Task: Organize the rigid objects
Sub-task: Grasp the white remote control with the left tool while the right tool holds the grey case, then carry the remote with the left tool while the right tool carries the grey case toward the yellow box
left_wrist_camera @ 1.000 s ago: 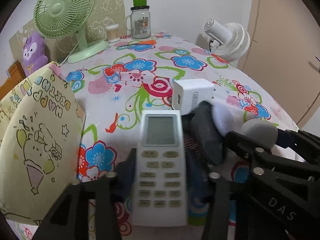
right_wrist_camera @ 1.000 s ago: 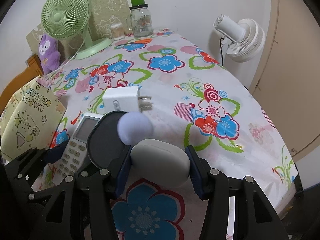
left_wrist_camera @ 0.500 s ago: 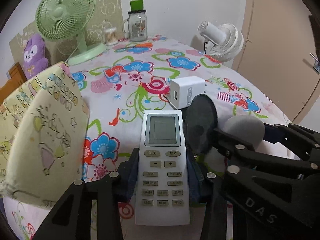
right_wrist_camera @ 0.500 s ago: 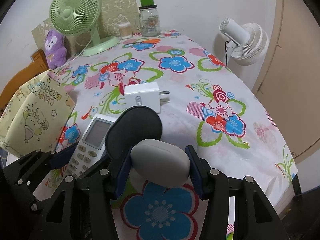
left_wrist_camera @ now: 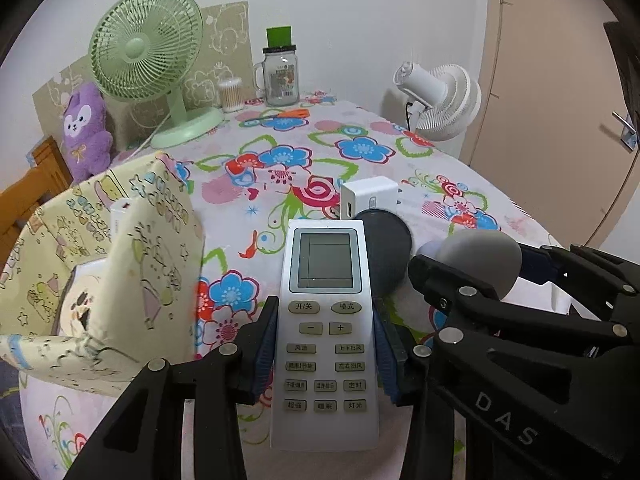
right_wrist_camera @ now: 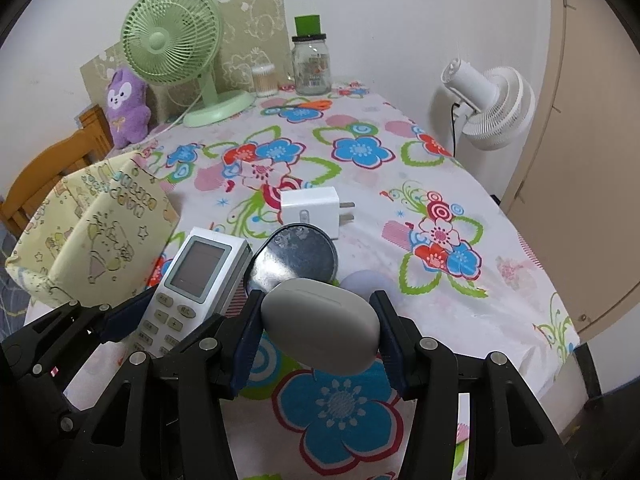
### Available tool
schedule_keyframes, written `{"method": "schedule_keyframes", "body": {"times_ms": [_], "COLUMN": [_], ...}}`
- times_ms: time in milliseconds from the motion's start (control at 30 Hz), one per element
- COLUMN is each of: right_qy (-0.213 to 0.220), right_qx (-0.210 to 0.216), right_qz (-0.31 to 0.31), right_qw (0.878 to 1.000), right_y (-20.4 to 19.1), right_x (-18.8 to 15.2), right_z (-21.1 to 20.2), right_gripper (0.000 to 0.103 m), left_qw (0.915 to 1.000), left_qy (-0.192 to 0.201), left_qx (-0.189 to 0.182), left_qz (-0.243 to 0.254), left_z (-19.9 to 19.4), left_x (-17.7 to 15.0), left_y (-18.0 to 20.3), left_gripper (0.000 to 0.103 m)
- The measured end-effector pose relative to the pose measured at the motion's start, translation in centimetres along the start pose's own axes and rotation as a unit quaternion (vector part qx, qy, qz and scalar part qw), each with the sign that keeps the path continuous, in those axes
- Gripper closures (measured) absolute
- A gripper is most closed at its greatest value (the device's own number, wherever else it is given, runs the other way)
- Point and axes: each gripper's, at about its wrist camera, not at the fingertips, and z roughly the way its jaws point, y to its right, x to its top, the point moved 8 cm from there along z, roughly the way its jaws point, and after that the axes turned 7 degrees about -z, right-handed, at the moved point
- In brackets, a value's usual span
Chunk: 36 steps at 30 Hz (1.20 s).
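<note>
My left gripper [left_wrist_camera: 324, 354] is shut on a white remote control [left_wrist_camera: 324, 320] and holds it above the floral table; the remote also shows in the right wrist view [right_wrist_camera: 192, 276]. My right gripper [right_wrist_camera: 318, 328] is shut on a grey oval case [right_wrist_camera: 320, 326], seen from the left wrist view [left_wrist_camera: 478, 254] too. A white charger plug [right_wrist_camera: 312, 210] lies on the table beyond a black round disc [right_wrist_camera: 296, 258]. A pale lilac ball [right_wrist_camera: 366, 280] lies beside the case.
A yellow cartoon-print bag [left_wrist_camera: 100, 264] stands open at the left with white items inside. At the back are a green fan [left_wrist_camera: 148, 60], a purple plush [left_wrist_camera: 86, 128], a glass jar [left_wrist_camera: 282, 76] and a cotton swab pot [left_wrist_camera: 230, 94]. A white fan [right_wrist_camera: 492, 104] stands off the table's right edge.
Both grippers have risen and drawn back from the table with the remote and the case. The bag's opening and the items inside it have come into view.
</note>
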Motion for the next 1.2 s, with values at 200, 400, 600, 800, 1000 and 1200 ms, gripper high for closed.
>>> {"method": "schedule_keyframes", "body": {"times_ms": [200,400,600,800,1000,1200], "right_qy": [0.009,0.019,0.027,0.029,0.035,0.037], "right_qx": [0.0,-0.003,-0.007,-0.007,-0.008,-0.014], "right_qz": [-0.003,-0.009,-0.018,-0.029,-0.043,-0.053], "right_qw": [1.0,1.0,0.999,0.999,0.998,0.998], "right_y": [-0.6,-1.2,-2.0,-2.8,-3.7,-4.4], "right_x": [0.3,1.0,2.0,3.0,4.1,4.9], "right_z": [-1.5,-3.1,-4.5,-5.6,-6.7,-7.3], "right_gripper": [0.047,0.047,0.047,0.047,0.047,0.047], "left_qw": [1.0,0.9999,0.9996,0.9994,0.9995,0.9993], "left_qy": [0.009,0.016,0.026,0.03,0.029,0.029], "left_qx": [0.001,0.002,0.008,0.013,0.012,0.019], "left_qz": [0.003,0.003,0.011,0.007,0.005,0.011], "left_z": [-1.6,-3.2,-4.7,-5.8,-6.9,-7.6], "left_x": [0.2,0.9,1.6,2.2,2.8,3.3], "left_y": [0.0,-0.2,-0.2,-0.7,-1.4,-2.0], "left_gripper": [0.058,0.058,0.058,0.058,0.058,0.058]}}
